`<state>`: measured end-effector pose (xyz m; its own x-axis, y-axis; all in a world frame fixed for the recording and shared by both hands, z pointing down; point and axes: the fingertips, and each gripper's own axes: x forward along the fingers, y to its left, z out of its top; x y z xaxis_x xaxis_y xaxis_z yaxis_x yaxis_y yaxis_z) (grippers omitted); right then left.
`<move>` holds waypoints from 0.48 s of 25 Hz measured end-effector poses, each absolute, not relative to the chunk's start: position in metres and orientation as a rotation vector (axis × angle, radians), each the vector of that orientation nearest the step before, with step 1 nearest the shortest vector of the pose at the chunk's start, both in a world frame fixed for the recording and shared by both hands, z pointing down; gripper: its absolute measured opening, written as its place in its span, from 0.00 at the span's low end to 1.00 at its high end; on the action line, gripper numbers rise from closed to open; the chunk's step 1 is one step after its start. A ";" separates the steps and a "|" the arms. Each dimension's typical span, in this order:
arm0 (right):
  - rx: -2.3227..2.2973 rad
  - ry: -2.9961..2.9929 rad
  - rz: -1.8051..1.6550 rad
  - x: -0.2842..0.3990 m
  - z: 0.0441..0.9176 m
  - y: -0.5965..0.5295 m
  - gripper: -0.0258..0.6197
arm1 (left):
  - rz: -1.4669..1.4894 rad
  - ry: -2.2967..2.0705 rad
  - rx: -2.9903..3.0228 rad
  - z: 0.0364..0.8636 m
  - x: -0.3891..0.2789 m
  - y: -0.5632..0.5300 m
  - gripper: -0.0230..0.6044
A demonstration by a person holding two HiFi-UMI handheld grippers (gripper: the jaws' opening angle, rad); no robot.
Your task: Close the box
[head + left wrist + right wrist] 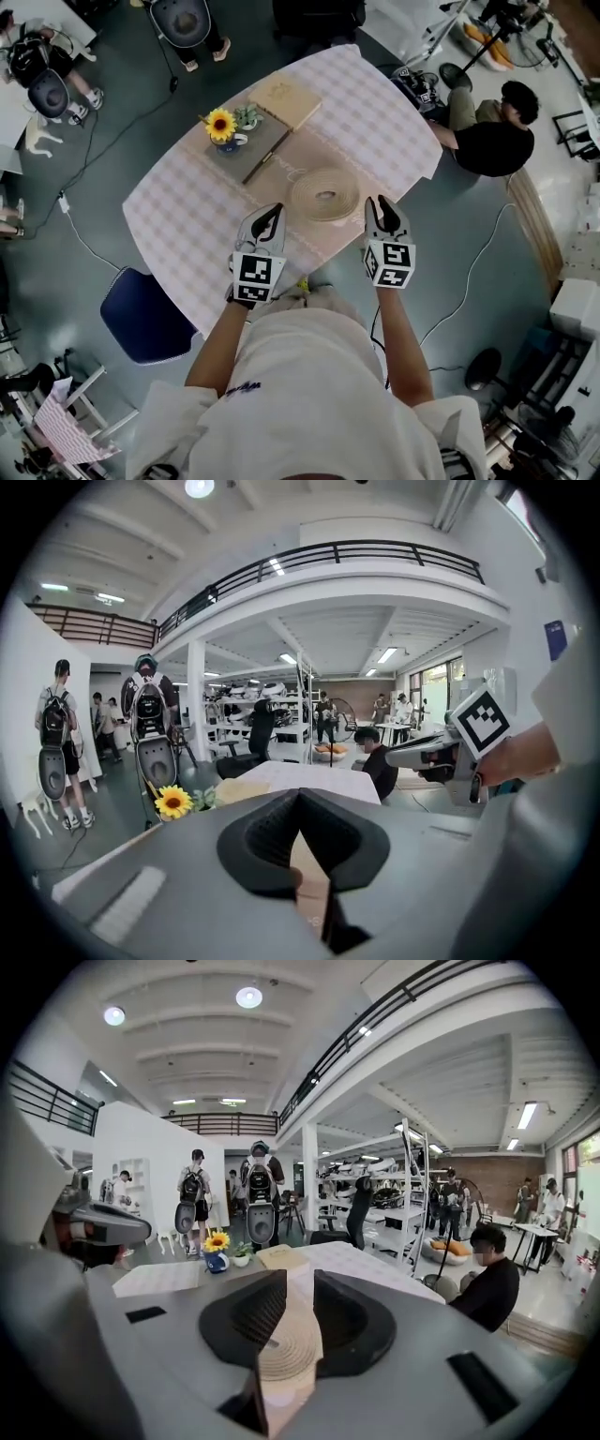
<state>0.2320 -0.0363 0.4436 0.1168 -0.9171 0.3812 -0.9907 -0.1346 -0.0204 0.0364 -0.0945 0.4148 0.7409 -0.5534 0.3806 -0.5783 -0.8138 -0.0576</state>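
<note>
Round woven box (323, 194) sits on the counter (178, 216), near the edge closest to the wearer, roughly mid-width. The lid looks to be on it; can't tell if it is fully seated all round.

Right tongs (382, 204) are just beside the box on its right, not touching it. They are open, with nothing between the pads; the box only shows through the gap in the right gripper view. Left tongs (270, 212) are just beside it on the left and also clear of it. Their tips look closed together, empty.

Behind the box are a dark tray (251, 150), a sunflower cup (222, 127) and a flat tan square item (286, 100). A seated person (492, 136) is off the counter's right side, and a blue chair (141, 317) stands at the left.

Risks, as a judgement:
- If the lid sits skewed, an off-centre press from one side would tip it rather than seat it.
- The light box on cloth could slide back toward the tray and cup if pushed, not pinned from both sides.
- Closed left tongs can only nudge, not grip.
- The cloth may bunch under a shove.
</note>
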 end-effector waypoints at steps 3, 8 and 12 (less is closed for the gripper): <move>2.190 -1.912 0.373 0.236 0.410 -0.031 0.18 | 0.562 -0.985 2.905 0.389 0.030 -0.101 0.04; 2.233 -1.924 0.297 0.242 0.363 -0.018 0.19 | 0.483 -1.029 2.922 0.346 0.024 -0.103 0.04; 2.233 -1.979 0.245 0.237 0.325 -0.027 0.19 | 0.393 -1.034 2.970 0.305 0.029 -0.108 0.04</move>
